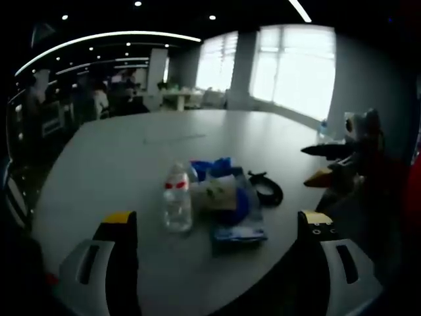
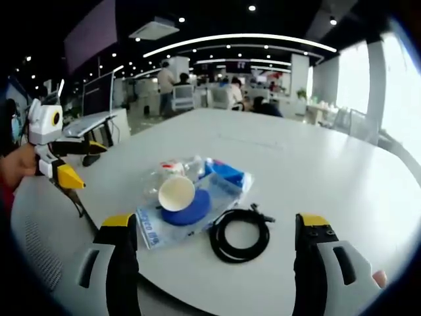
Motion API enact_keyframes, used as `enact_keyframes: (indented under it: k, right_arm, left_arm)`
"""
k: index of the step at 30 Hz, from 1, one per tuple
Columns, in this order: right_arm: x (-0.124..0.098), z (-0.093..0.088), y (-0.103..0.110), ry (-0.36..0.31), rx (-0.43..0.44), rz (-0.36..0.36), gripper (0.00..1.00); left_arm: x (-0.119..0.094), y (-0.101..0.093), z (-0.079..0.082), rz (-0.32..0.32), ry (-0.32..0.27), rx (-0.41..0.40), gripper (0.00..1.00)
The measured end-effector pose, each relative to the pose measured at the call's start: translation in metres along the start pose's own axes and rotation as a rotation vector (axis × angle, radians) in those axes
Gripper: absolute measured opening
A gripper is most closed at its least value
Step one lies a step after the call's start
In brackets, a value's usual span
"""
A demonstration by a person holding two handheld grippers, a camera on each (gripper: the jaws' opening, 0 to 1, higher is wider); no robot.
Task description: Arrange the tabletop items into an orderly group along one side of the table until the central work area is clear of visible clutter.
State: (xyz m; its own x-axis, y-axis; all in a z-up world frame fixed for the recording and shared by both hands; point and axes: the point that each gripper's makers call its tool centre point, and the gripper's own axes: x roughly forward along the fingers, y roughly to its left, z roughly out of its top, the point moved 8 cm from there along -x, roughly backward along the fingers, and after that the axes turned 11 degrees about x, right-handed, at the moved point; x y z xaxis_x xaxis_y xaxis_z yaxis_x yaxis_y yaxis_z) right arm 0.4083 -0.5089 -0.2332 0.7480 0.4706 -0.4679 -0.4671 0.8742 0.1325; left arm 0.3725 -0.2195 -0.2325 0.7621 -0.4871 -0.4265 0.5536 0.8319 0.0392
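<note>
A small heap lies on the white table point(image 2: 316, 171). It holds a clear water bottle point(image 1: 177, 197) with a red label, a white paper cup point(image 2: 176, 193) on its side, a blue disc point(image 2: 194, 210) on a clear printed packet point(image 2: 154, 230), and a blue pack point(image 2: 229, 172). A coiled black cable point(image 2: 240, 237) lies beside the heap, also seen as the cable point(image 1: 266, 187). My left gripper point(image 1: 217, 220) is open, short of the bottle and the cup point(image 1: 217, 192). My right gripper point(image 2: 216, 222) is open just before the cable. Neither touches anything.
Each gripper appears in the other's view: the right gripper point(image 1: 329, 164) across the heap, the left gripper point(image 2: 69, 161) held by a hand point(image 2: 16, 164). A chair point(image 2: 39, 257) stands at the near table edge. Desks, monitors and people point(image 2: 168, 79) stand beyond; windows point(image 1: 296, 66) are behind.
</note>
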Motion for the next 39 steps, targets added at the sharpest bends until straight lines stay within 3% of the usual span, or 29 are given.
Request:
enact_keyframes:
  k: [39]
  right_arm:
    - [0.001,-0.0025,0.001,0.017,0.001,0.008,0.99]
  left_arm:
    - [0.0019,0.0019,-0.0035,0.012,0.033,0.021,0.98]
